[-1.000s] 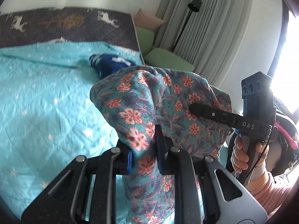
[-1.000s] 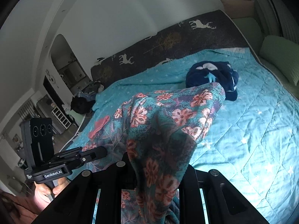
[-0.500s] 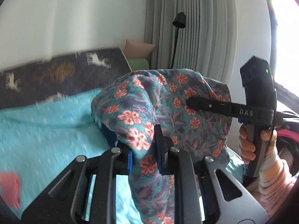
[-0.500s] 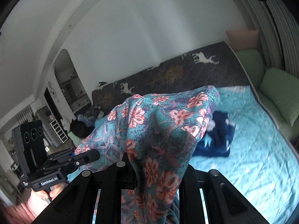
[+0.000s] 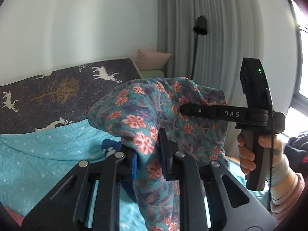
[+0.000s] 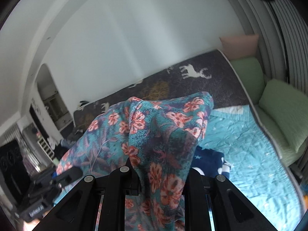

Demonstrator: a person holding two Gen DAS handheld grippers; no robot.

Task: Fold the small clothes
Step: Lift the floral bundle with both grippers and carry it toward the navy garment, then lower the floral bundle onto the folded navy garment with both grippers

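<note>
We find the left gripper (image 5: 148, 152) clamped on a fold of the floral garment (image 5: 154, 115), the cloth pinched between its blue-edged pads and hanging down below them. The right gripper (image 6: 161, 173) likewise grips the same garment (image 6: 154, 134); the fabric bunches between its fingers and drapes over them, hiding the pads. In the left wrist view we see the right gripper (image 5: 184, 110) from the side, its black finger reaching into the cloth, with the person's hand (image 5: 250, 154) around its handle. The garment is held up in the air between the two grippers, clear of the turquoise quilt (image 5: 38, 163) on the bed. A dark blue garment (image 6: 209, 159) with white marks lies on the quilt (image 6: 250, 144) behind the raised cloth. We note a dark headboard panel with white deer (image 5: 67, 92), green cushions (image 6: 284, 111) beside the bed, and grey curtains (image 5: 211, 38).
</note>
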